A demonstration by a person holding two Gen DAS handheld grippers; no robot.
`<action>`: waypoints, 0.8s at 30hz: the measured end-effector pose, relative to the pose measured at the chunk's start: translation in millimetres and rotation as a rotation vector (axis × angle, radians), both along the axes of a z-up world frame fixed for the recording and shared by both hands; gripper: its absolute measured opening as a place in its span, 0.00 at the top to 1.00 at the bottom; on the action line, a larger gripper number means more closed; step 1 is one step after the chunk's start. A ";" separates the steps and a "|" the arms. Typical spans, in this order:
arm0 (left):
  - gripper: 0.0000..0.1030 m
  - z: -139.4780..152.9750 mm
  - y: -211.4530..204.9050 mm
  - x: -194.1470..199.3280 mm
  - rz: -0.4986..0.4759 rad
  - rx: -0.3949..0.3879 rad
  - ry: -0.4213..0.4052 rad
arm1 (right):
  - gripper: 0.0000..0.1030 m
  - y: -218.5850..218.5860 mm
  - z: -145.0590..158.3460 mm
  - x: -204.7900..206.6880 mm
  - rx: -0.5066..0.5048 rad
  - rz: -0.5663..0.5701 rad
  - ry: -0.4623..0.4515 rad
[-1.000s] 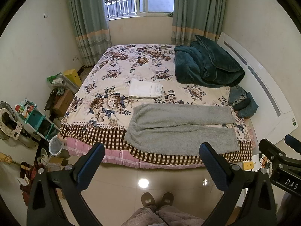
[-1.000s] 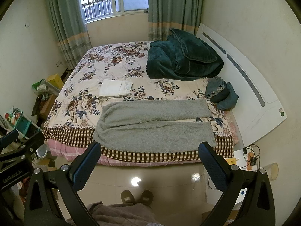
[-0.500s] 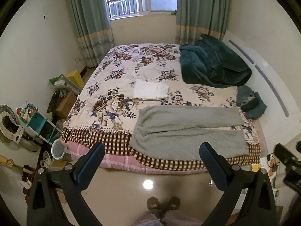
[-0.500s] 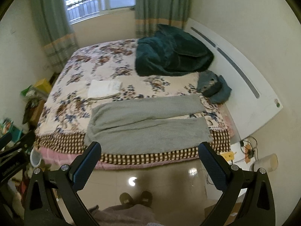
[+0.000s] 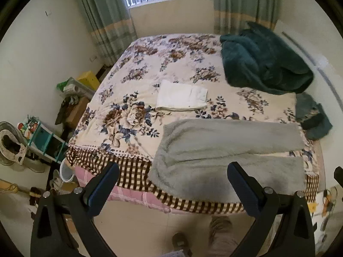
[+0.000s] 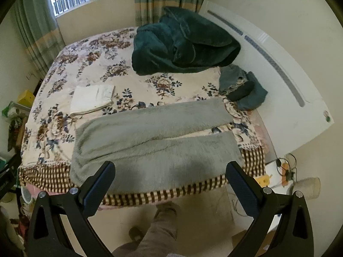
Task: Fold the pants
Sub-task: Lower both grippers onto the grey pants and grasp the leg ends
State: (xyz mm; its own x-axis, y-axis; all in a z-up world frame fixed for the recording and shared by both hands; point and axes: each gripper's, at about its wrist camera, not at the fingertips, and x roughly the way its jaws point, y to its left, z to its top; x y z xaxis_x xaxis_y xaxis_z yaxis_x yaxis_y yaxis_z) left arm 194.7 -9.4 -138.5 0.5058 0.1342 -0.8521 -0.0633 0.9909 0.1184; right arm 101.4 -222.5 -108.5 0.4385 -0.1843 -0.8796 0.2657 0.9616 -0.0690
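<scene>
Grey fleece pants (image 5: 225, 154) lie flat along the near edge of the flowered bed (image 5: 139, 98), waist to the left, both legs stretched to the right. They also show in the right wrist view (image 6: 154, 145). My left gripper (image 5: 171, 184) is open and empty, in the air in front of the bed's edge, near the pants' waist. My right gripper (image 6: 169, 182) is open and empty, in the air before the near leg.
A folded white garment (image 5: 182, 95) lies behind the pants. A dark green blanket (image 5: 263, 64) is heaped at the bed's far right, with blue clothes (image 6: 242, 87) by the white headboard (image 6: 278, 68). Shelves and clutter (image 5: 42, 137) stand left of the bed. The person's feet (image 6: 163, 214) are on the tile floor.
Both grippers have moved forward, closer to the bed and the pants. Both stay open.
</scene>
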 end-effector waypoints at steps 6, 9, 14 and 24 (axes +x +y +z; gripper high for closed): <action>0.00 -46.0 -29.6 90.1 0.104 0.014 0.061 | 0.00 -63.3 -75.0 147.1 0.043 0.016 0.067; 0.00 -79.3 -42.0 143.8 0.174 0.005 0.116 | 0.00 -99.4 -119.0 220.7 0.064 0.008 0.111; 0.00 -160.0 -42.3 231.9 0.347 -0.071 0.278 | 0.00 -167.1 -208.4 334.6 0.114 -0.064 0.188; 0.00 -365.6 -9.6 347.5 0.716 -0.240 0.569 | 0.00 -302.3 -431.7 460.2 0.351 -0.445 0.372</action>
State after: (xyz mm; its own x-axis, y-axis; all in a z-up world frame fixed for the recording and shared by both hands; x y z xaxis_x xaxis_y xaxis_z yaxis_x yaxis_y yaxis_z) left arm 542.2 -19.0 -504.1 -0.1294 0.0407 -0.9908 -0.6618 0.7405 0.1168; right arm 561.6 -524.8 -540.2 0.0436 0.0470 -0.9979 0.6605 0.7481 0.0641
